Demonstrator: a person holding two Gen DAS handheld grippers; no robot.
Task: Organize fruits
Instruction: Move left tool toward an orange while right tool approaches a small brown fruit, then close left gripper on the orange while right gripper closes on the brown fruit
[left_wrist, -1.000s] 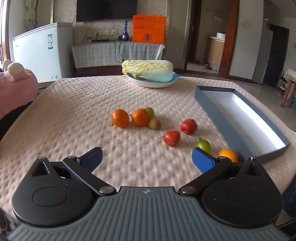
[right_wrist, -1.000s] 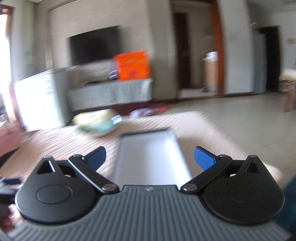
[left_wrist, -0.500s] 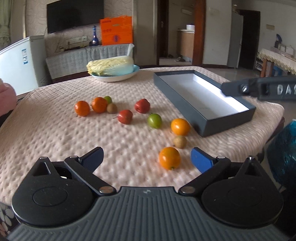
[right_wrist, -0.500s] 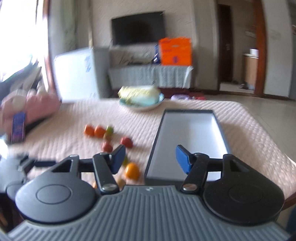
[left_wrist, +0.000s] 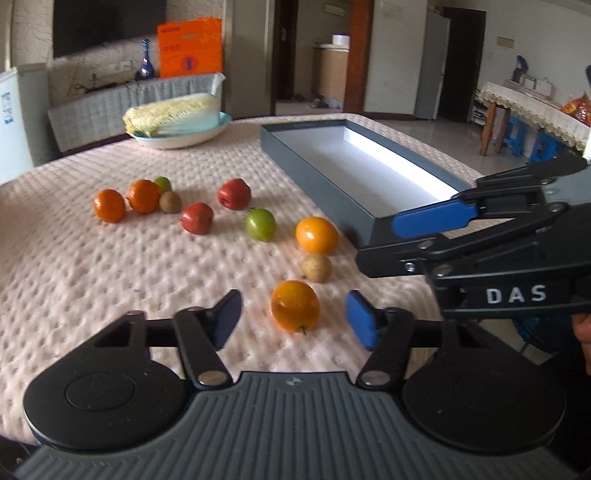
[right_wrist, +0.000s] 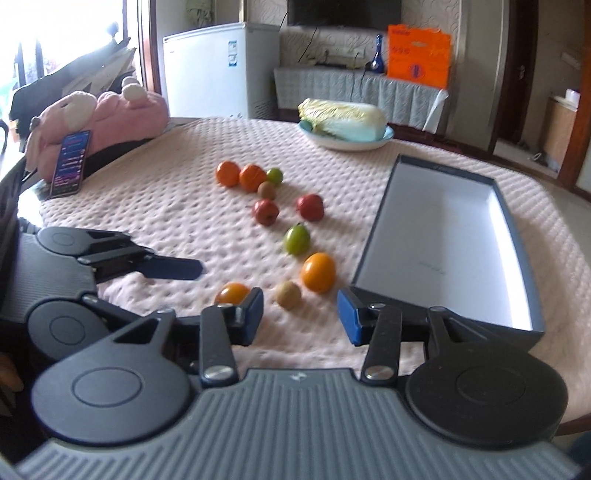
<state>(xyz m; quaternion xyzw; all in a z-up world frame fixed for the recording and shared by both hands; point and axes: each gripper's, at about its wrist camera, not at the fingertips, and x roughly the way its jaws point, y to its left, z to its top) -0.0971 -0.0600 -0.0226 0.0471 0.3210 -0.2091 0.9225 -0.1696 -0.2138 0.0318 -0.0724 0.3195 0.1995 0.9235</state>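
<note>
Between my left gripper's (left_wrist: 293, 315) closing blue fingers (left_wrist: 360, 319) a round orange fruit (left_wrist: 294, 305) is sitting on the pink quilted worktop (left_wrist: 110, 266), untouched by either pad. My right gripper (right_wrist: 300, 314) is closing too, with only cloth between its fingers; its left finger is hiding part of that orange fruit. Beyond, a small brown kiwi (right_wrist: 289, 294) and more scattered fruit are lying beside the empty grey rectangular box (right_wrist: 448, 236), its near corner cut off behind my right finger.

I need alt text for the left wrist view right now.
The left gripper, fingers closing, frames an orange on a pink tablecloth without touching it. More fruit lies beyond, beside an empty grey box; the right gripper reaches in from the right.
</note>
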